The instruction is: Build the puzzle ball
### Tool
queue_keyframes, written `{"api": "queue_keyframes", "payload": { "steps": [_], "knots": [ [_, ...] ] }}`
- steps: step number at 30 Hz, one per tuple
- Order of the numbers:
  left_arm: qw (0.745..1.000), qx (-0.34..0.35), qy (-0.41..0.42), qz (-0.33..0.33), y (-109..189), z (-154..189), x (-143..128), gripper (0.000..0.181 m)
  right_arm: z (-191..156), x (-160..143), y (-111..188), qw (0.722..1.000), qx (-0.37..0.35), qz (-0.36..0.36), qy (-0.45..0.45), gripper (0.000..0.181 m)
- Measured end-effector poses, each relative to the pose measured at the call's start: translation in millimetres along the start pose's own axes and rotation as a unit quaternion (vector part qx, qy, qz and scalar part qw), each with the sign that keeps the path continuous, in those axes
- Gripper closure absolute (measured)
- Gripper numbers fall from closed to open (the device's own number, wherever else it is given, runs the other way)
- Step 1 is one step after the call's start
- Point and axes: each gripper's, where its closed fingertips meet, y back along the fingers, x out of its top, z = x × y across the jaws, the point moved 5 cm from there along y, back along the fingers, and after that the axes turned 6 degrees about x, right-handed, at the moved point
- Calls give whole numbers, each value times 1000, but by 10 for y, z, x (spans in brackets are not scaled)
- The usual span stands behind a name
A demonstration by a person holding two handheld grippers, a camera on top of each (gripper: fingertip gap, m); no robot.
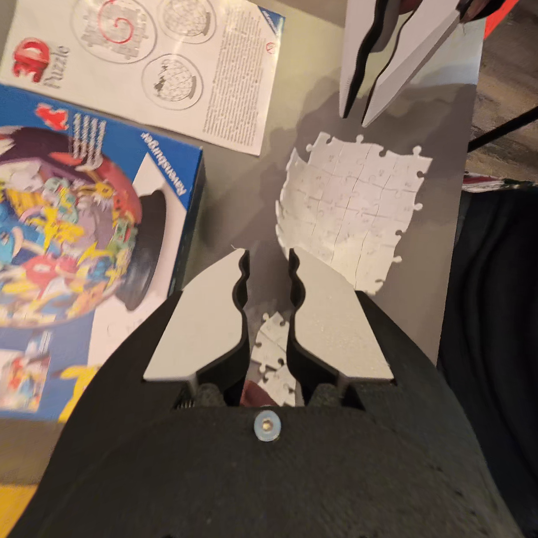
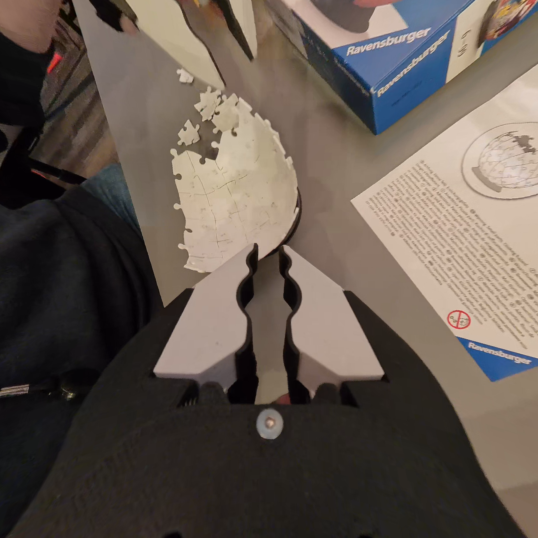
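A partly built white puzzle ball shell (image 1: 349,203) lies on the grey table, inner side up, with knobbed edges. In the right wrist view the shell (image 2: 233,189) curves like a bowl and rests on a black ring (image 2: 297,215). My left gripper (image 1: 269,256) is open and empty, just left of the shell's near edge, with loose white pieces (image 1: 270,349) on the table below it. My right gripper (image 2: 267,250) is narrowly open and empty at the shell's near rim. It also shows in the left wrist view (image 1: 353,119), beyond the shell. Loose pieces (image 2: 189,134) lie past the shell.
The blue puzzle box (image 1: 87,218) with a colourful ball picture lies left of the shell; it also shows in the right wrist view (image 2: 407,64). A white instruction sheet (image 1: 145,58) lies beside it (image 2: 451,233). The table edge (image 1: 454,262) borders a person's dark-clothed lap (image 2: 58,276).
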Motion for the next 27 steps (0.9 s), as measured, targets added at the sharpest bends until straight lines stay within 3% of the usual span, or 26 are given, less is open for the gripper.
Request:
{"api": "queue_keyframes", "payload": {
  "steps": [1, 7, 13, 20, 27],
  "knots": [
    [1000, 10, 7, 3, 71, -11, -55, 157, -13, -12, -28, 1000, 1, -1, 1, 169],
    [997, 76, 29, -1, 428, 3, -442, 158, -47, -55, -201, 1000, 19, -7, -1, 169],
    [994, 107, 27, -26, 587, 136, -837, 158, -71, -43, -271, 1000, 24, -5, 6, 167],
    [980, 176, -17, -85, 676, 253, -1269, 150, -94, -13, -144, 999, 18, 29, 8, 165],
    [966, 221, 6, -134, 799, 240, -1755, 143, -109, -49, -53, 998, 17, 64, 2, 166]
  ]
}}
